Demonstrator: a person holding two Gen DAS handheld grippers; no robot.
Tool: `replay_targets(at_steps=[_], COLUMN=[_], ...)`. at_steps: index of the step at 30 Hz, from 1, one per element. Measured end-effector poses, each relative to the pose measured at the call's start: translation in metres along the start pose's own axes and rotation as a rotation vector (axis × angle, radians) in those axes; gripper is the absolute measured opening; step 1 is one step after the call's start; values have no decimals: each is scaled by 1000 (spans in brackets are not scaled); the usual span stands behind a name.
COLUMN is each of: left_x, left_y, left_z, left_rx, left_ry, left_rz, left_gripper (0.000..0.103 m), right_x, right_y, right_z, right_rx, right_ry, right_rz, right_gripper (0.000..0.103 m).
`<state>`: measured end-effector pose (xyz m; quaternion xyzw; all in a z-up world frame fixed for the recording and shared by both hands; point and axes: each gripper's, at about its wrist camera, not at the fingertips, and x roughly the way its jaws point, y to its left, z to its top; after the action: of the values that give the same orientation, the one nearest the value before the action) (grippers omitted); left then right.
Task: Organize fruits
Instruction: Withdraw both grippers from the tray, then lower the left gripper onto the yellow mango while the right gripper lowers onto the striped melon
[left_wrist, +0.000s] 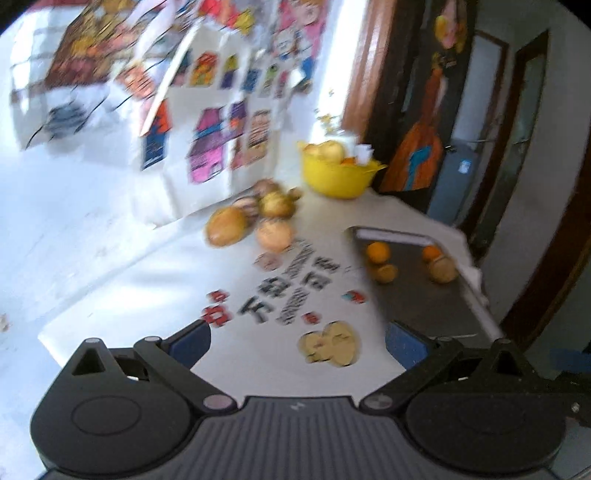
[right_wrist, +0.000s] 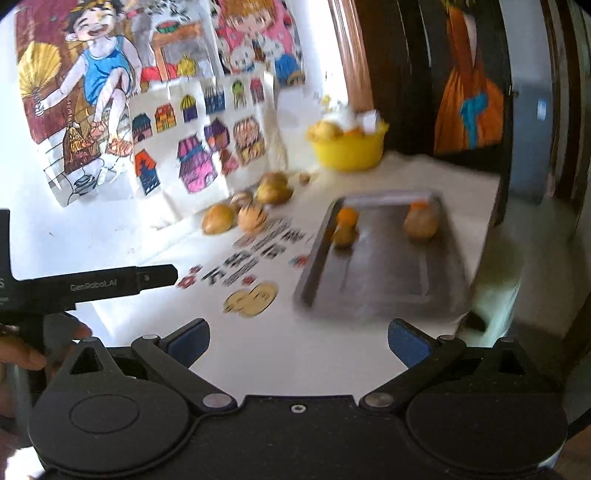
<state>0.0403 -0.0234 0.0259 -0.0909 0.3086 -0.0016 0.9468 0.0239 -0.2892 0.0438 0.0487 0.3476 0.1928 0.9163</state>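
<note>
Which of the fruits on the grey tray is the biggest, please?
The tan fruit at the grey tray's far right corner; it is bigger than the orange and the small brownish fruit opposite.

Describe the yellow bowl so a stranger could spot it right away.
Find the white table and look to its far end, past the grey tray. The yellow bowl sits there, near the wall drawings. It alone is bright yellow and heaped with fruit.

White tabletop (right_wrist: 280, 347) printed with black characters and a yellow cartoon figure. At right of frame, a grey rectangular metal tray (right_wrist: 384, 273). At centre, a loose cluster of yellowish-brown round fruits (right_wrist: 251, 206). Upper right, a yellow plastic bowl (right_wrist: 349, 149).
</note>
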Motion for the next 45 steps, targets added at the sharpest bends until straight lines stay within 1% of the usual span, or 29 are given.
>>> replay_targets(at_steps=[3,8,12,17,20,24,29,31,32,34,35,37,40,42,43,45], left_x=[12,33,47,62,70,81,100,106,108,115,119,126,135,143,146,149], left_y=[20,51,67,76,78,78,68,65,64,64,64,63,61,58,57,56], left_z=[-2,-1,7,22,31,44,58,61,62,63,65,69,73,74,75,77], left_rx=[-18,-45,-59,-27,-8,16,107,142,151,151,151,164,213,254,274,328], left_ry=[53,108,122,120,118,84,41,27,21,20,25,27,11,15,11,-10], left_rz=[60,150,191,219,230,215,191,150,112,49,35,40,67,87,84,50], left_gripper=[103,103,103,103,103,103,103,103,103,103,103,103,103,102,102,102], right_x=[17,44,66,93,108,123,136,138,138,137,136,138,147,158,165,179], right_y=[2,4,4,9,16,25,34,38,40,44,45,47,49,52,53,54], right_z=[-2,6,20,29,34,44,65,75,80,89,92,99,106,108,107,105], right_rx=[18,-22,-57,-87,-131,-231,-391,-478,-521,-604,-641,-697,-765,-820,-856,-952], right_ry=[49,100,124,148,165,167,165,156,151,134,128,127,128,134,139,151], right_rz=[16,-11,-9,-2,7,-10,-27,-32,-38,-47,-46,-43,-21,-6,-2,-23], right_gripper=[102,102,102,102,102,102,102,102,102,102,102,102,102,102,102,102])
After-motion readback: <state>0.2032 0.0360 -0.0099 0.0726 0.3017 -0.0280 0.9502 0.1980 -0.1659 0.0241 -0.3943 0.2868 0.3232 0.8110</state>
